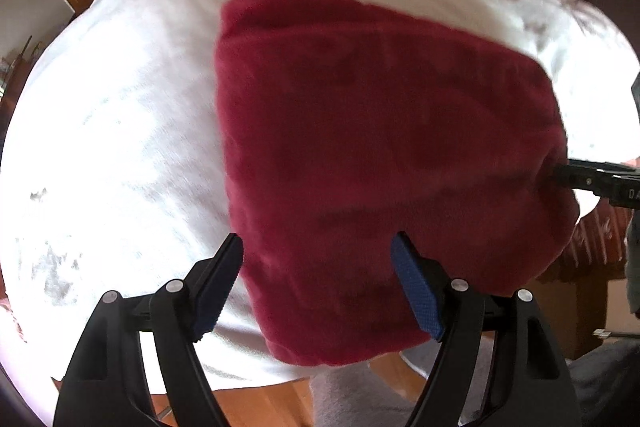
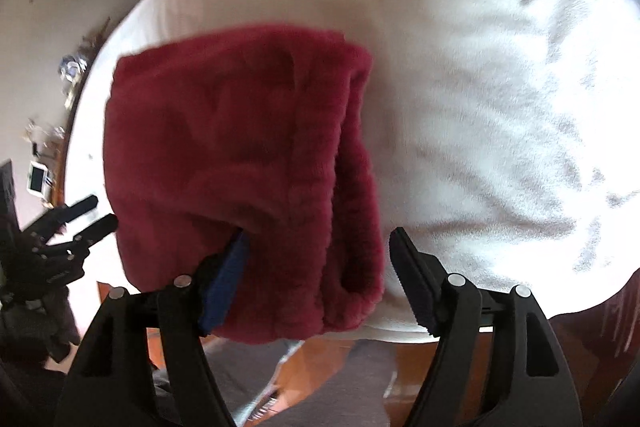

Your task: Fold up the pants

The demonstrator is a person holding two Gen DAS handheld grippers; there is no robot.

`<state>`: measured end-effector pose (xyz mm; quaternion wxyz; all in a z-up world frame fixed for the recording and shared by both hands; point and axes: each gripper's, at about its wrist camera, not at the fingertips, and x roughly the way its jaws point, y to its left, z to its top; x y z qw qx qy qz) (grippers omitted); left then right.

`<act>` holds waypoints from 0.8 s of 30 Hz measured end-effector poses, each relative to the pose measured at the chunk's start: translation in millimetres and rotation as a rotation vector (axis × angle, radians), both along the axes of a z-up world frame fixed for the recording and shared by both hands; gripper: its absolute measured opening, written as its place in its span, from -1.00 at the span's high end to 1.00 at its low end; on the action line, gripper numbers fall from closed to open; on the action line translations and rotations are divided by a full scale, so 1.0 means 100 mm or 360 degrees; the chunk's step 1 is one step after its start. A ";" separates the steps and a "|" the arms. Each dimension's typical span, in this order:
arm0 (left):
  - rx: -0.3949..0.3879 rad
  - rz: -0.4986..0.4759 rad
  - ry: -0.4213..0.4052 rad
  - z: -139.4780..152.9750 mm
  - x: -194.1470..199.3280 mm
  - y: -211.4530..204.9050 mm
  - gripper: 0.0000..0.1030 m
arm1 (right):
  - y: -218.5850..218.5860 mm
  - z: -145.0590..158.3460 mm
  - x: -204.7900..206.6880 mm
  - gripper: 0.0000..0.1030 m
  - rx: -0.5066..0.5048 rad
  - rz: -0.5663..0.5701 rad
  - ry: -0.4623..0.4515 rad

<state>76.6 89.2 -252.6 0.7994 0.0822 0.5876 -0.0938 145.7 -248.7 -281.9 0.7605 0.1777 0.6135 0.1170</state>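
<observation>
On the white bed sheet lay the folded dark red fleece pants, a thick, roughly rectangular bundle close to the near edge of the sheet, with one corner hanging just past that edge over the wooden floor. We held our left gripper above the near end of the pants; its two black fingers with blue ribbed pads stood spread wide apart and clasped nothing, one finger over the sheet just beside the pants, the other over the red fleece itself. From the left wrist view our right gripper reached in at the far side of the pants, its tip at the edge of the fabric. From the right wrist view the pants showed stacked layers along one side, their folded edges running towards us. Our right gripper was spread wide as well: one pad was tucked beneath a layer of the fleece, the other finger stood clear of the pants over the sheet. Beside the pants, opposite that free finger, our left gripper appeared small and dark, its fingers parted. Both views were blurred.
</observation>
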 end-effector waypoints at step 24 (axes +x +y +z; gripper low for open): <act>-0.0490 0.0339 0.0290 -0.54 0.73 0.74 -0.85 | -0.11 -0.78 0.43 -0.91 0.0371 -0.0191 0.0249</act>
